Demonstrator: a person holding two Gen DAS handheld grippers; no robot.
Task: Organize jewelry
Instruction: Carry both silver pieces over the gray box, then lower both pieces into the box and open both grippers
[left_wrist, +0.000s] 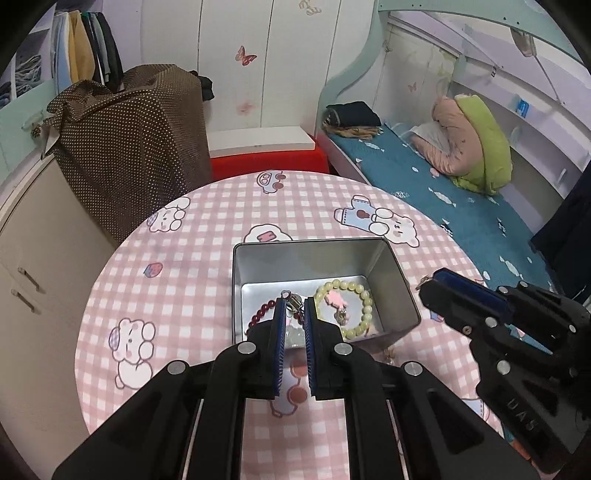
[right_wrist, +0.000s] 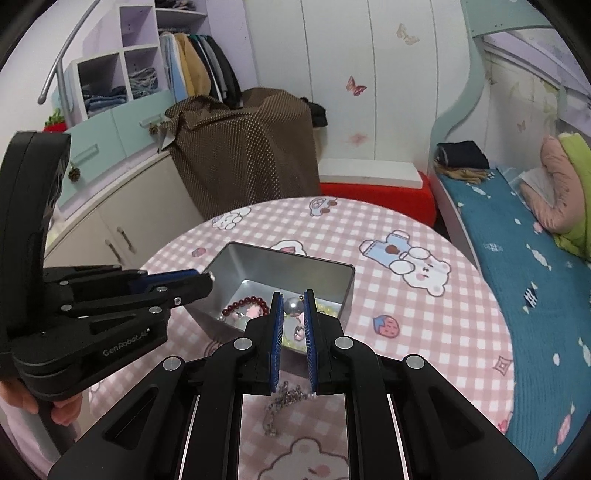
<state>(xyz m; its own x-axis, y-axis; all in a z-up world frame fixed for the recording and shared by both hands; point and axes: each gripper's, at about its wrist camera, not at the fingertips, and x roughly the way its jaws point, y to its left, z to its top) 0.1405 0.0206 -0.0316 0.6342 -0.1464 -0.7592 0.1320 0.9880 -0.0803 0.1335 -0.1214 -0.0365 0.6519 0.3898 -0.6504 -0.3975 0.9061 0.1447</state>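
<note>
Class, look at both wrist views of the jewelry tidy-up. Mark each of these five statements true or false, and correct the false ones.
1. The metal tin stands open with no lid on it. True.
2. A dark red bead bracelet lies inside the tin. True.
3. The pale yellow bead bracelet lies on the tablecloth outside the tin. False: it lies inside the tin, beside the red one.
4. The right gripper pinches a pearl-like bead piece between its fingers. True.
5. The silver chain is already in the tin. False: it lies on the checked tablecloth, under the right gripper.
</note>
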